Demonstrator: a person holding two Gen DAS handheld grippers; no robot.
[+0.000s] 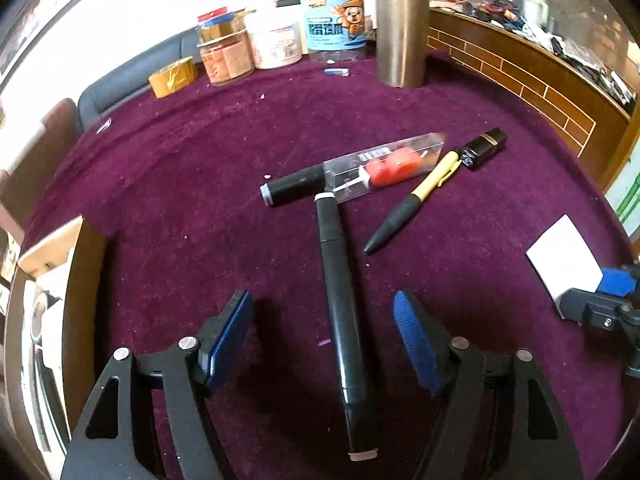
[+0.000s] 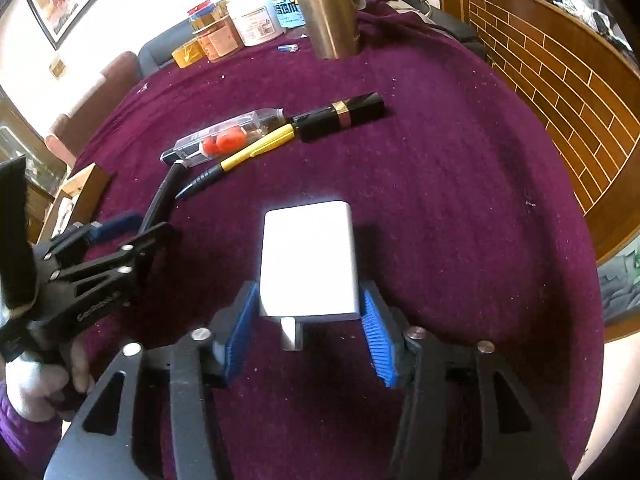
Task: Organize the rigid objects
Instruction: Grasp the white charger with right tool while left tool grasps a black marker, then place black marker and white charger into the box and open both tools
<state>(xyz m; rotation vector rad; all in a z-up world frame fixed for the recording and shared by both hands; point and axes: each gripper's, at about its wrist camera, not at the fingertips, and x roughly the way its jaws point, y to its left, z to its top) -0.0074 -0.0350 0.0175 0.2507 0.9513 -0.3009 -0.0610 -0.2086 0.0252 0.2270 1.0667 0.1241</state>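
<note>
Behind pen (image 1: 412, 200), steel tumbler (image 1: 401, 26), jars (image 1: 274, 36).

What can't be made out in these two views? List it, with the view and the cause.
- Steel tumbler: its top is cut off by the upper edge in both views.
- White charger: right wrist view, glare washes out its face; whether the right hand-held gripper pads actually touch it is unclear.
- Jar labels: too small and blurred to read.
- Black marker: right wrist view, the left hand-held gripper covers its lower part.
</note>
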